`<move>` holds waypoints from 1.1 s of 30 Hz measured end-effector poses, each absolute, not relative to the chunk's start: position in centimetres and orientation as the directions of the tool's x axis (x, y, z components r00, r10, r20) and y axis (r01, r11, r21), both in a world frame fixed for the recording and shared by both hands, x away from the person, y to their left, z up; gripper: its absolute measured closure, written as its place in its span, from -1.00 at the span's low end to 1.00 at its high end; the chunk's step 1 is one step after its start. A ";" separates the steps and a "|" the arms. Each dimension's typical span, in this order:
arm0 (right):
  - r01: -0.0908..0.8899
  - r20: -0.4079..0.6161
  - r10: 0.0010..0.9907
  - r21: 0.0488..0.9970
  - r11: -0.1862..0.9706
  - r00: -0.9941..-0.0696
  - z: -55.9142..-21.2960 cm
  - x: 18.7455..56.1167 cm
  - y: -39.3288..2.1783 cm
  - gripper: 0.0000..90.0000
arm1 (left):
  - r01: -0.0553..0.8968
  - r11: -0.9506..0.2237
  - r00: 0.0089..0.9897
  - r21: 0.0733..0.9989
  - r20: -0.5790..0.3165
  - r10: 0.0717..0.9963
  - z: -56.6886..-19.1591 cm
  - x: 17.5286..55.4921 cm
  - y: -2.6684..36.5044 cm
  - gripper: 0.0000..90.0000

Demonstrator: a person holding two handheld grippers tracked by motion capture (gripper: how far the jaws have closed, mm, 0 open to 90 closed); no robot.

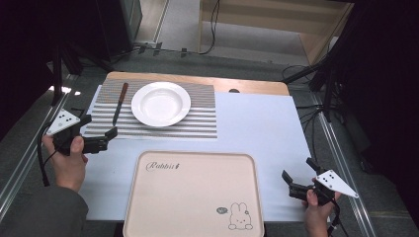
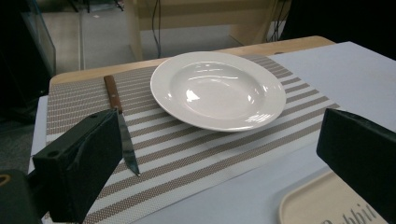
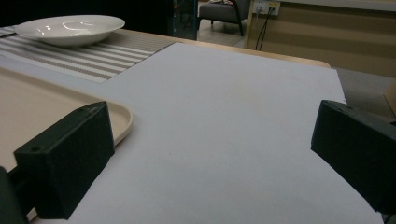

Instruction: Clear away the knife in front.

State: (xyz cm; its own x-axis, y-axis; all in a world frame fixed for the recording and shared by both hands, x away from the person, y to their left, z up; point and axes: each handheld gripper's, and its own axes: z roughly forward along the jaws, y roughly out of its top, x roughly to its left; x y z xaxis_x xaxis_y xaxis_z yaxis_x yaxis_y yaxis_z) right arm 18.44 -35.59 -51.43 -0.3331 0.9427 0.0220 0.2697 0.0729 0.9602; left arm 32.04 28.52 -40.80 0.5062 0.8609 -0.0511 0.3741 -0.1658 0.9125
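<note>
A white deep plate [image 1: 160,103] [image 2: 218,89] [image 3: 70,28] rests empty on a brown-and-white striped placemat [image 1: 197,123] [image 2: 196,158] at the back of the table. Left of the plate lies a knife [image 1: 119,103] [image 2: 122,126] with a wooden handle, blade toward me. A beige tray [image 1: 192,197] [image 3: 37,102] printed with a rabbit sits empty at the front. My left gripper [image 1: 101,126] [image 2: 219,154] hovers open near the placemat's front left corner, just short of the knife tip. My right gripper [image 1: 298,169] [image 3: 210,140] is open over the white sheet, right of the tray.
A white sheet [image 1: 257,128] covers most of the wooden table [image 1: 257,88]. Metal rails [image 1: 341,158] run along both sides. Cables [image 1: 301,74] trail over the floor behind, and a wooden unit [image 1: 276,24] stands farther back.
</note>
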 end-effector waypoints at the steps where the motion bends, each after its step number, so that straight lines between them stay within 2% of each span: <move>1: 0.269 0.024 0.942 0.961 0.071 -0.334 -51.4 18.4 -35.6 -1.00 | 0.379 -0.164 0.506 0.911 -0.056 0.861 -40.8 32.4 28.5 -1.00; 33: 0.268 0.023 0.941 0.961 0.072 -0.337 -51.5 18.5 -35.6 -1.00 | 0.499 -0.177 0.458 0.848 -0.085 0.885 -41.4 40.3 28.0 -1.00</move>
